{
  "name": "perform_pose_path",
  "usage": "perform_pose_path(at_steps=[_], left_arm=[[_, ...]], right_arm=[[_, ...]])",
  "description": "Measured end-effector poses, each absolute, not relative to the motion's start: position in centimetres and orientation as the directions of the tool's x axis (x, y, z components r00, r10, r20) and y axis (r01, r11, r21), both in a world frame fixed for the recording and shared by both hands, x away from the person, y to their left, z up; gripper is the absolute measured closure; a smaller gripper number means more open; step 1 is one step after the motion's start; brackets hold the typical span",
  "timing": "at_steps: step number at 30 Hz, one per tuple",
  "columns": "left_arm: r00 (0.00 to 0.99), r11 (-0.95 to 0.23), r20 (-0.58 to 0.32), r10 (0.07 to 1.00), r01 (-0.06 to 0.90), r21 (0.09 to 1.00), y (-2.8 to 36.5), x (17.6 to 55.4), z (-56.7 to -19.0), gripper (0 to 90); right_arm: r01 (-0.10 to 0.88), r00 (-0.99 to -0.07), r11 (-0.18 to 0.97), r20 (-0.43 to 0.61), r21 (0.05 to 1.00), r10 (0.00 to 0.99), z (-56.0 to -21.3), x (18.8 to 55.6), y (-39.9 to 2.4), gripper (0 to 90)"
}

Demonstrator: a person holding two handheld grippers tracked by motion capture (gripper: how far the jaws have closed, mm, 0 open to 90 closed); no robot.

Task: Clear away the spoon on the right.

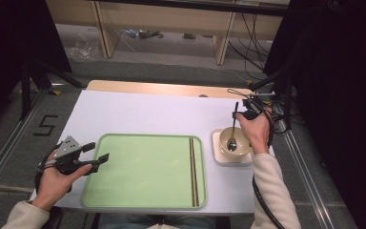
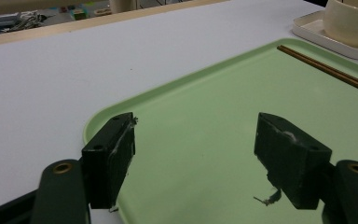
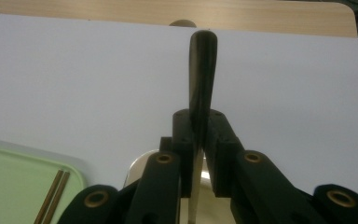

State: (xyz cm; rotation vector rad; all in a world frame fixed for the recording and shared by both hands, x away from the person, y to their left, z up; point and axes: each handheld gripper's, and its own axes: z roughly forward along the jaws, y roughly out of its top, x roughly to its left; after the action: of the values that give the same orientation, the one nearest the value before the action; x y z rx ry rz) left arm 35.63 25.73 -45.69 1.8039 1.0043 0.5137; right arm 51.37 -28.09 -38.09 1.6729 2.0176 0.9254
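A metal spoon (image 1: 232, 140) with a dark handle (image 3: 202, 60) rests with its scoop in a cream bowl (image 1: 240, 143) on a square white plate (image 1: 219, 157) at the table's right. My right gripper (image 1: 238, 114) is shut on the spoon's handle, which rises up between its pads (image 3: 199, 126). A pale green tray (image 1: 143, 167) lies in front of the person, with a pair of brown chopsticks (image 1: 194, 171) along its right side. My left gripper (image 1: 100, 151) stands open over the tray's left edge, with nothing between its jaws (image 2: 193, 158).
The white table top (image 1: 147, 112) stretches behind the tray, with a wooden strip (image 1: 162, 88) at its far edge. In the left gripper view the bowl (image 2: 349, 23), its plate (image 2: 307, 23) and the chopsticks (image 2: 326, 70) lie beyond the tray (image 2: 214, 102). Dark stands flank the table.
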Motion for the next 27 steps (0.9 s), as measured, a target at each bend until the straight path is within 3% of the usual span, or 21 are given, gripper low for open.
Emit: perform_pose_path(at_steps=[27], left_arm=[[0.572, -0.186, -0.091, 0.815, 0.406, 0.895, 25.8, 35.6, -45.7, 28.9]], right_arm=[[0.693, -0.253, 0.086, 0.129, 0.716, 0.959, -36.5, 50.7, -27.8, 84.0]])
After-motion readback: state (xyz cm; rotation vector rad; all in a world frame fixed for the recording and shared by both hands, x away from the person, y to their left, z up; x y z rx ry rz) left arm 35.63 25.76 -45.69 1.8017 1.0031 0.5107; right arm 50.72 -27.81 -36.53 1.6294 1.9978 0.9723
